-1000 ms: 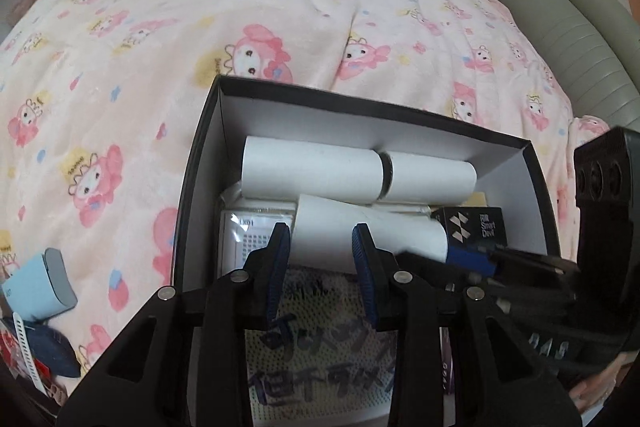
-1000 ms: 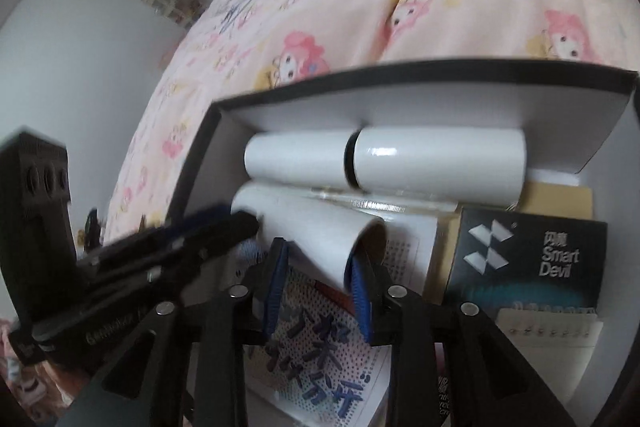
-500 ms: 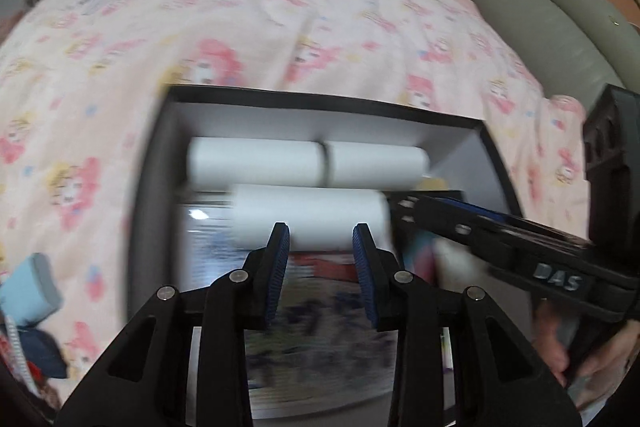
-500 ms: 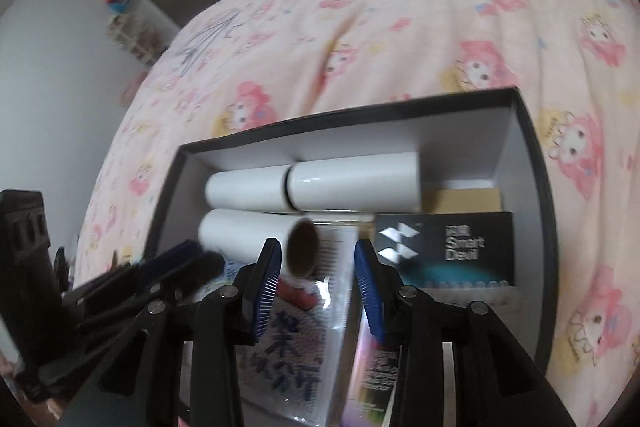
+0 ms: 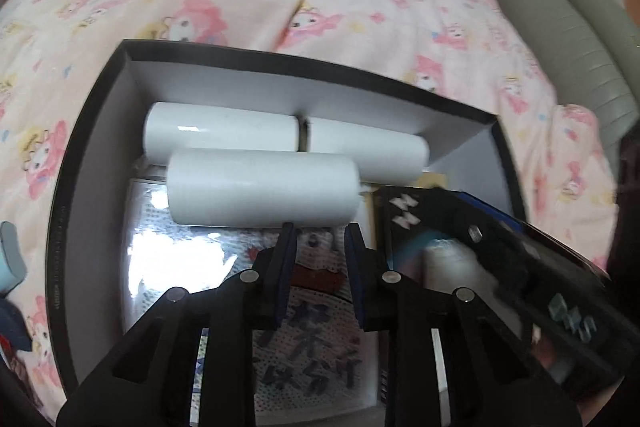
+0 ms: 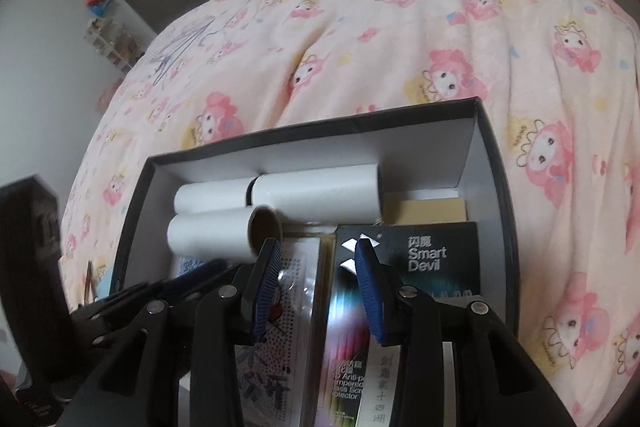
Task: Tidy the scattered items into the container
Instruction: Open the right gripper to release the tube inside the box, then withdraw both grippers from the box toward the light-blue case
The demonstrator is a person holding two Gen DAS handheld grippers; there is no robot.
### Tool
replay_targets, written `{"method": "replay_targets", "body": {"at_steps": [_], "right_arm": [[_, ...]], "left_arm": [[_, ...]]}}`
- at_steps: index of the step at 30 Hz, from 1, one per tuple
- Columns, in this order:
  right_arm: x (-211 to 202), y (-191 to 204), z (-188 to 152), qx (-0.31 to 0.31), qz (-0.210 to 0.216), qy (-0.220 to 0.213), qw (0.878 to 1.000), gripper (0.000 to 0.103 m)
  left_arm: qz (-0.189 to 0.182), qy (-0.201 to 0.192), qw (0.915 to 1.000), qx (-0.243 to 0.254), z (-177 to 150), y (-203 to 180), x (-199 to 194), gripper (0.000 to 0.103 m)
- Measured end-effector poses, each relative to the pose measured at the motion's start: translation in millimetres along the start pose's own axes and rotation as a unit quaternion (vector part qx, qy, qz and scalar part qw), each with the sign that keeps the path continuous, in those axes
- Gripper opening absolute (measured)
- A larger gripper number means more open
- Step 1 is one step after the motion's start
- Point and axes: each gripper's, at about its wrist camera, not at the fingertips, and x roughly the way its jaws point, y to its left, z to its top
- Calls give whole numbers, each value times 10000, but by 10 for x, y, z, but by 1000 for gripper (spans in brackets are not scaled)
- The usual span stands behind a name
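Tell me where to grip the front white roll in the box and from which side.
Grip the front roll mid-length, from above, fingers across its width. It lies on its side across the box atop flat packets; the back rolls touch its far side, so keep the far finger thin.

In the left wrist view, the right hand-held gripper [image 5: 532, 267] is motion-blurred and hides most of the black Smart Devil box [image 5: 404, 211]. The bead-pattern packet [image 5: 304, 339] is washed out by glare, and a blue-grey object [image 5: 10, 255] is cut off at the frame's left edge.
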Motion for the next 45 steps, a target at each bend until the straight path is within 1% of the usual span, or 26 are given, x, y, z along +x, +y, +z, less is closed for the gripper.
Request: {"method": "replay_targets", "body": {"at_steps": [2,4,6,9,12,15,16,19,21,22,23,26,28,29,30,31,32,34,35,36,38,40,41,43,45], "right_arm": [[-60,-38,34,80,-55,-121,9999,35],[-122,-67,50,93,-78,-237,9996,35],[-151,-89,46,121,-122,-310,9994,35],[-144,-141,52,198,-41,-277,9994,35],[-119,-146,49,176,-63,-226,9996,35],[-56,-100,44,107,-55,-100,9999,35],[-28,-76,36,66,-65,-47,9999,35],[53,2,0,-116,-154,103,9998,35],[95,43,-26,-232,-200,205,9993,35],[104,56,-40,-275,-212,239,9991,35],[100,61,-51,-296,-230,249,9990,35],[-2,83,-68,-363,-294,148,9988,36],[-149,114,-103,-403,-253,-20,9989,43],[-226,133,-128,-424,-227,-108,9988,49],[-322,163,-167,-467,-219,-210,9984,52],[-408,196,-211,-532,-252,-294,9978,53],[-491,232,-261,-612,-296,-373,9970,53],[-689,302,-416,-765,-344,-592,9947,55],[-770,321,-503,-768,-365,-688,9940,60],[-827,337,-580,-738,-377,-743,9938,62],[-914,402,-752,-716,-348,-774,9938,62],[-956,511,-898,-824,-293,-729,9935,62],[-977,570,-962,-885,-268,-719,9931,62],[-1052,700,-1124,-976,-211,-755,9921,62],[-1095,803,-1259,-1018,-200,-766,9916,62]], "left_arm": [[-344,15,9994,51,19,-62,-16,23],[-461,-33,9988,144,66,-162,-1,23],[-331,-3,9992,216,113,-223,61,22],[-152,150,9998,31,150,-185,142,22],[170,89,9998,-81,155,-69,101,22],[258,-4,9994,-236,153,101,43,22],[209,-15,9993,-302,153,170,26,22],[-148,66,9986,-496,171,304,23,22],[-288,164,9975,-619,174,323,1,26],[-326,121,9976,-595,176,293,-34,31],[-351,30,9981,-499,177,240,-78,35],[-281,-233,9992,-174,107,88,-294,36],[-224,-394,9990,-23,10,22,-464,37],[-201,-469,9987,26,-40,5,-547,40],[-161,-568,9982,71,-109,-10,-646,42],[-108,-668,9976,110,-175,-17,-733,47],[-47,-753,9970,156,-242,-20,-806,48],[44,-910,9955,276,-429,-29,-980,48],[56,-967,9948,312,-514,-21,-1058,48],[64,-1025,9941,342,-613,-13,-1133,48],[151,-1110,9932,332,-793,28,-1265,49],[417,-1230,9913,194,-964,102,-1379,49],[490,-1299,9902,157,-1064,147,-1450,49],[535,-1381,9890,54,-1247,256,-1582,49],[501,-1391,9890,-16,-1374,361,-1665,49]]}}
